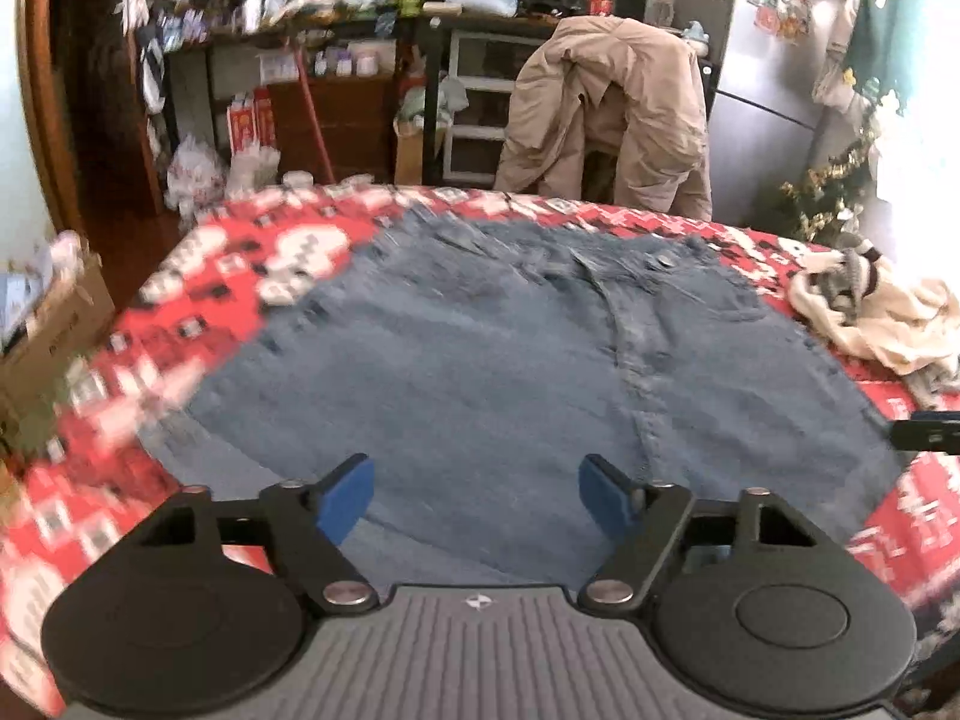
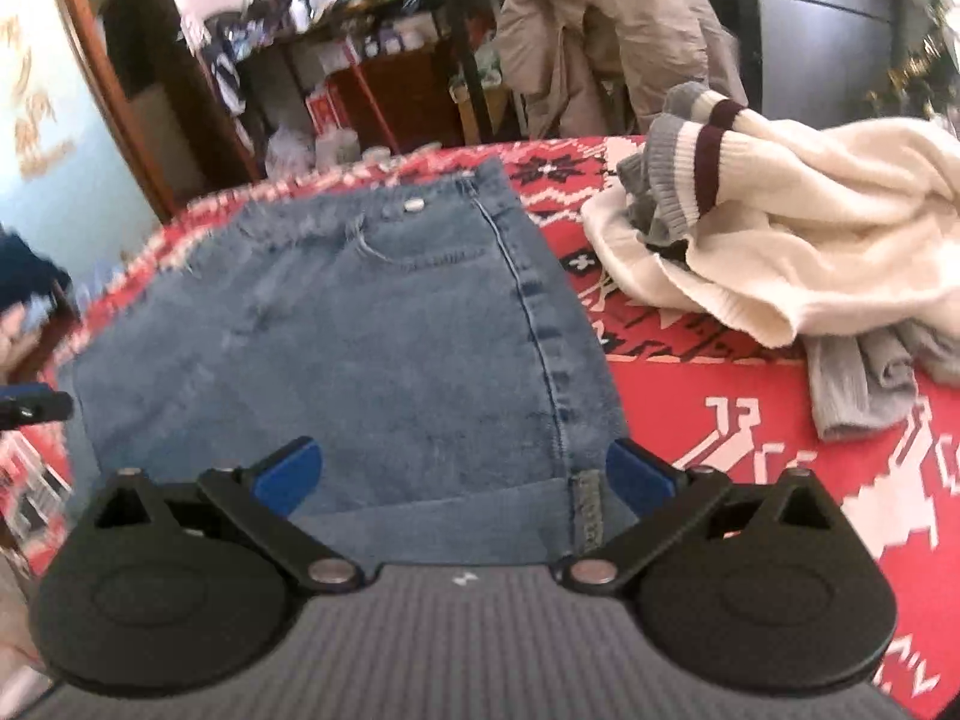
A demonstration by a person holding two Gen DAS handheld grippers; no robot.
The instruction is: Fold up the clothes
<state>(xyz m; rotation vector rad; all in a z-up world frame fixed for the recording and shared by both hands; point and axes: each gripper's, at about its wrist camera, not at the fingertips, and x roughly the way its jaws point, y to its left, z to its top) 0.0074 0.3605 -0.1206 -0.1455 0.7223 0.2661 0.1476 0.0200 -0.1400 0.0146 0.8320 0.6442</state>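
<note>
Blue denim jeans [image 1: 492,372] lie folded flat on a red and white patterned cloth [image 1: 240,264], waistband and button at the far side. My left gripper [image 1: 477,495] hovers over the near edge of the jeans, jaws wide apart and empty. In the right wrist view the same jeans [image 2: 360,348] fill the left half, with a folded layer at the near edge. My right gripper [image 2: 465,474] is open above that near edge, nothing between its blue pads [image 2: 288,474]. A tip of the other gripper shows at each view's side edge.
A heap of cream and grey clothes with a striped cuff [image 2: 780,240] lies to the right on the red cloth [image 2: 750,420]. Behind the table stands a chair draped with a beige jacket [image 1: 612,114], plus cluttered shelves [image 1: 312,60]. A cardboard box [image 1: 54,324] sits left.
</note>
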